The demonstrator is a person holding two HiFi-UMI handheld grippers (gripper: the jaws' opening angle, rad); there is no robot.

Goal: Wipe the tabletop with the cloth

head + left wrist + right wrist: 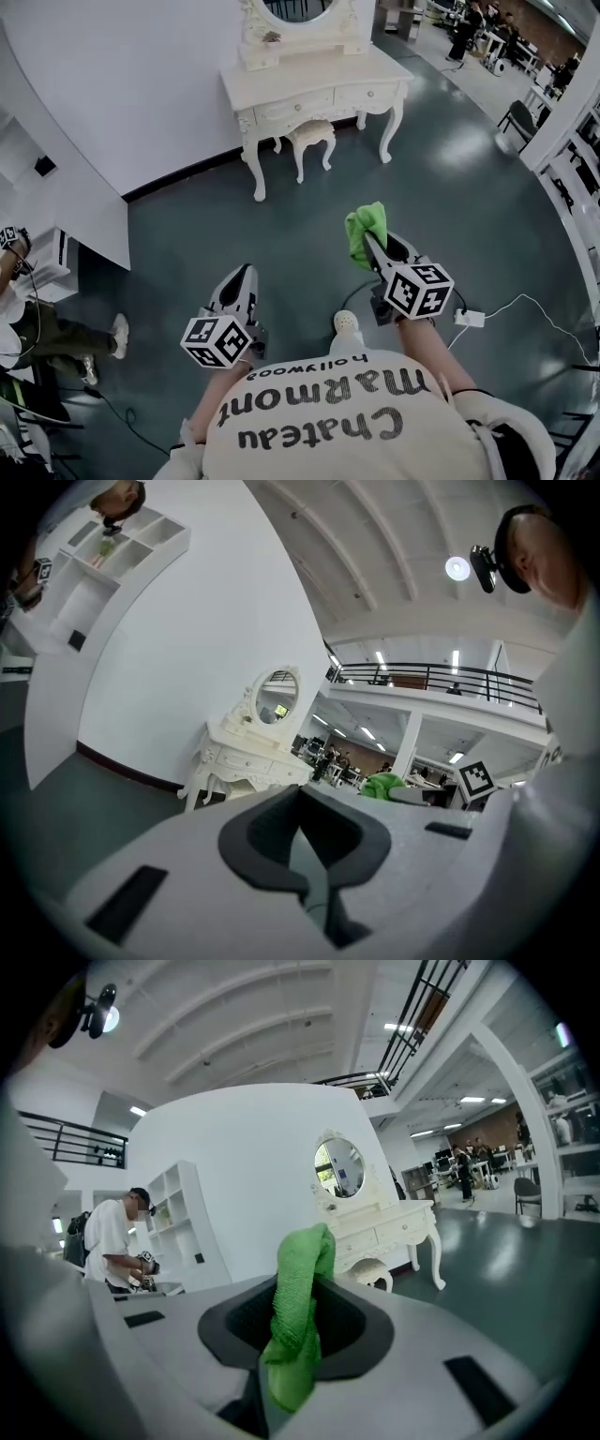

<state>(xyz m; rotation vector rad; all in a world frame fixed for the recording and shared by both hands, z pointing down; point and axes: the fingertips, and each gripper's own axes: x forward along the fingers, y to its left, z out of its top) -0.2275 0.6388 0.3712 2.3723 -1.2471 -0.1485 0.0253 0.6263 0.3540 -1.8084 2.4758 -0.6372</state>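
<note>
The right tongs [372, 242] grasp the crumpled green microfibre cloth [363, 223], off the ornate white wooden desk [323, 73] that stands at twelve o'clock. The left tongs [246, 272] are clenched on nothing.

Cloth [364, 232]: bright green, coarse knit texture, bunched into a crumpled wad. I see it pinched between the closed jaws of the right gripper [377, 248], held up in the air and well apart from the table. In the right gripper view the cloth [298, 1326] stands up past the jaw tips in a rounded fold. Its lower end trails down into the dark throat between the pads.

Tabletop [319, 70]: cream-white, smooth, with a scalloped front edge. It is the top of an ornate dressing table [281, 112] with drawers and curved legs, ahead of me. The cloth is not touching it.
</note>
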